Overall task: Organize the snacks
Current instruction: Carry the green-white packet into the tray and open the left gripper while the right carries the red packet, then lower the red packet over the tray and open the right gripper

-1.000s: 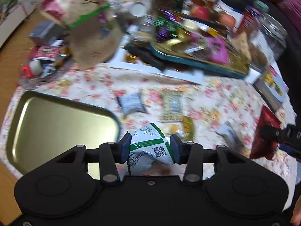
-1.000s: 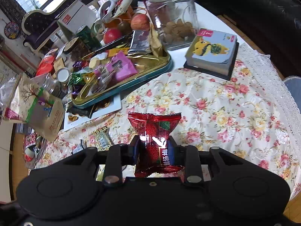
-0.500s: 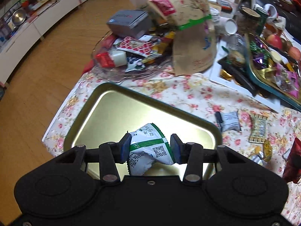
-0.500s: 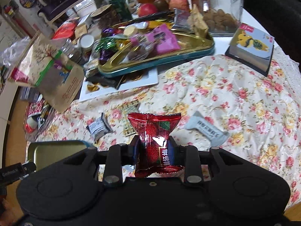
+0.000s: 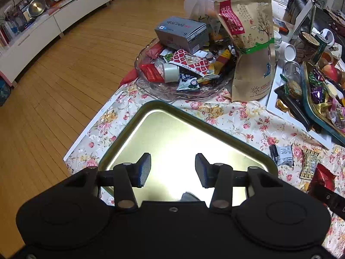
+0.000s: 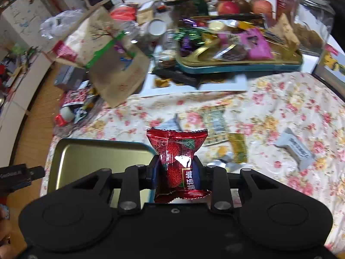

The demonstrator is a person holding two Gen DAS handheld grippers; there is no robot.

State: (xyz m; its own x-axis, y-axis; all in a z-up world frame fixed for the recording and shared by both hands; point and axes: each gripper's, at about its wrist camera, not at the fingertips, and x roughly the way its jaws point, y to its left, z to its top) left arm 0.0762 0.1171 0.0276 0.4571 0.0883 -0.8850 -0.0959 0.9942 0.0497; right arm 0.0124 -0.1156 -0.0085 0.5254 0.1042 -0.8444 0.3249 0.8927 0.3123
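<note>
My left gripper (image 5: 172, 170) is open above the gold tin tray (image 5: 194, 118), with nothing between its pads. A grey corner of a packet (image 5: 189, 195) peeks out just below it, on the tray floor. My right gripper (image 6: 175, 172) is shut on a shiny red snack packet (image 6: 179, 151), held upright beside the tray's (image 6: 97, 157) right rim. The same red packet (image 5: 323, 177) shows at the right edge of the left wrist view. Several loose snacks lie on the floral cloth: a grey packet (image 6: 295, 149), a patterned packet (image 6: 215, 123) and a yellow sweet (image 6: 237, 149).
A glass dish (image 5: 151, 90) heaped with snacks and a brown paper bag (image 5: 252, 49) stand behind the tray. A teal tin (image 6: 237, 67) full of sweets and a glass jar (image 6: 310, 10) sit at the back. The table edge (image 5: 86, 133) drops to wooden floor on the left.
My left gripper has swung over the tray and opened, letting go of the white-and-green packet. My right gripper has carried the red packet leftward to the tray's rim.
</note>
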